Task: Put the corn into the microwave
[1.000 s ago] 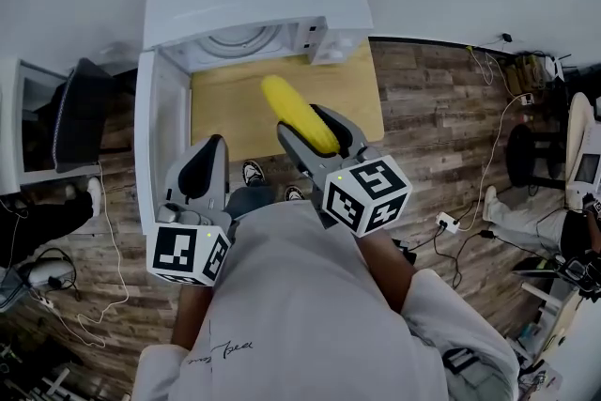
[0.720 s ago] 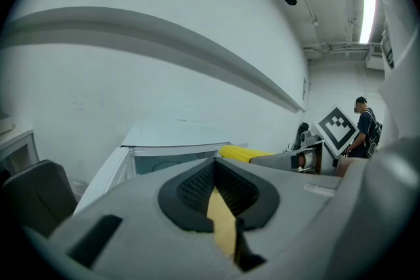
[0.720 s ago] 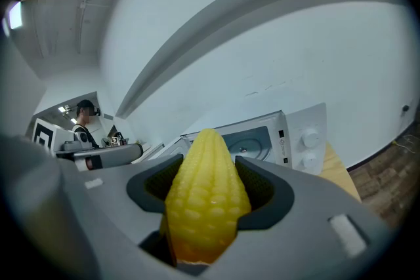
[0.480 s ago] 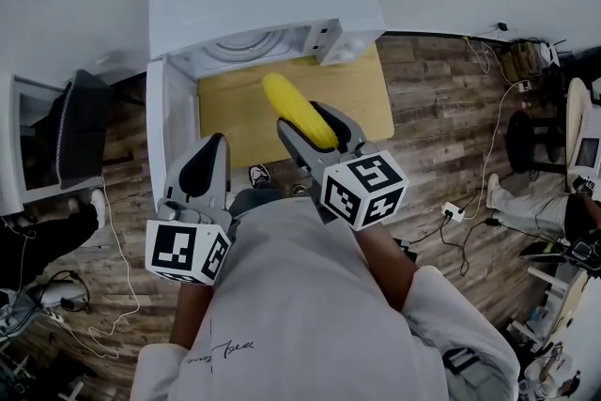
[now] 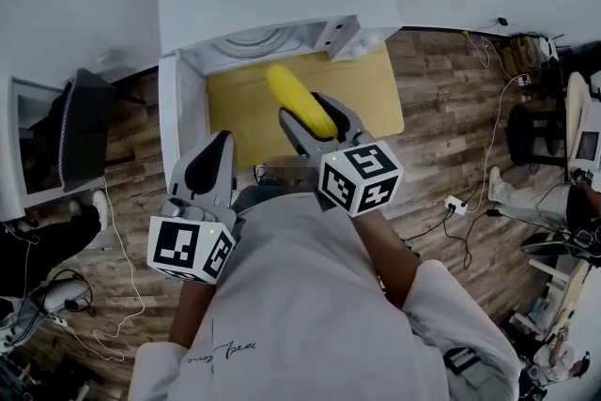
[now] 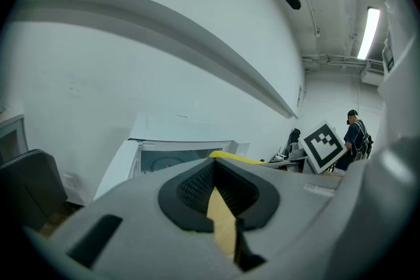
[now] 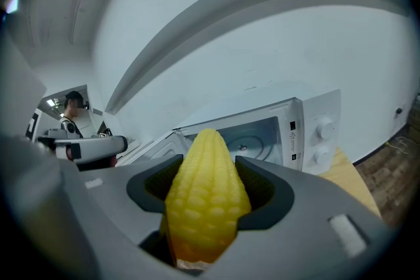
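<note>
Right gripper view: right tool (image 7: 209,175) clamps corn (image 7: 206,203) outside the open microwave (image 7: 310,133).

Grey moulded shells on both tools: the left claw (image 5: 214,150) and the right claw (image 5: 302,108) are each lined with black ribbed pads (image 6: 190,190). Behind each sits a white cube printed with black square markers, the left cube (image 5: 191,249) and the right cube (image 5: 362,177), and each has a tiny green light on its top edge. The person wears a pale shirt (image 5: 300,315) with short sleeves. A small line of dark script (image 5: 221,347) runs low on its left side.
</note>
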Tool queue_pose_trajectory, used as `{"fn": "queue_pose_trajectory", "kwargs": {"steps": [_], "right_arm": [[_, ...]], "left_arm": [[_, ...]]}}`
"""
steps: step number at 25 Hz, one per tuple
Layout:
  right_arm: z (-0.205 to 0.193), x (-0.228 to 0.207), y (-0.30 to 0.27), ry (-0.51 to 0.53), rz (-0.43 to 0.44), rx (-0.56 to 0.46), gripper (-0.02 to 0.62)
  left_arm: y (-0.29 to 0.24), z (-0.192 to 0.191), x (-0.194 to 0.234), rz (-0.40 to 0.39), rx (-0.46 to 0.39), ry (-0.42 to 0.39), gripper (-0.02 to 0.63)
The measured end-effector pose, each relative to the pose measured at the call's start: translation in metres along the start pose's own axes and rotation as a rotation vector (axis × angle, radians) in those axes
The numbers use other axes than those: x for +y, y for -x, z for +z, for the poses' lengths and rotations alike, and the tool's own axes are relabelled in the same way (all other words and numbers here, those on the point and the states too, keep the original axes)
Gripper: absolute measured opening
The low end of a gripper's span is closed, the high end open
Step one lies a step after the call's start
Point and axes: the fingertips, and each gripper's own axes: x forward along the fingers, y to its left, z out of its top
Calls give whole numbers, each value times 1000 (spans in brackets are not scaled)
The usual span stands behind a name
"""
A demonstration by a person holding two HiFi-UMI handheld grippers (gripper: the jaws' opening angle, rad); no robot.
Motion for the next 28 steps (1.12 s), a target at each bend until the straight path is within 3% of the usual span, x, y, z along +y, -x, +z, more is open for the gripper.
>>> {"fn": "queue_pose_trajectory", "kwargs": {"steps": [17, 28], "right_arm": [[-12, -1, -32, 16, -39, 20, 264], [-14, -7, -56, 35, -33, 51, 264]], "left_arm": [[4, -2, -1, -63, -12, 39, -9], [13, -1, 2, -35, -17, 52, -9]]}}
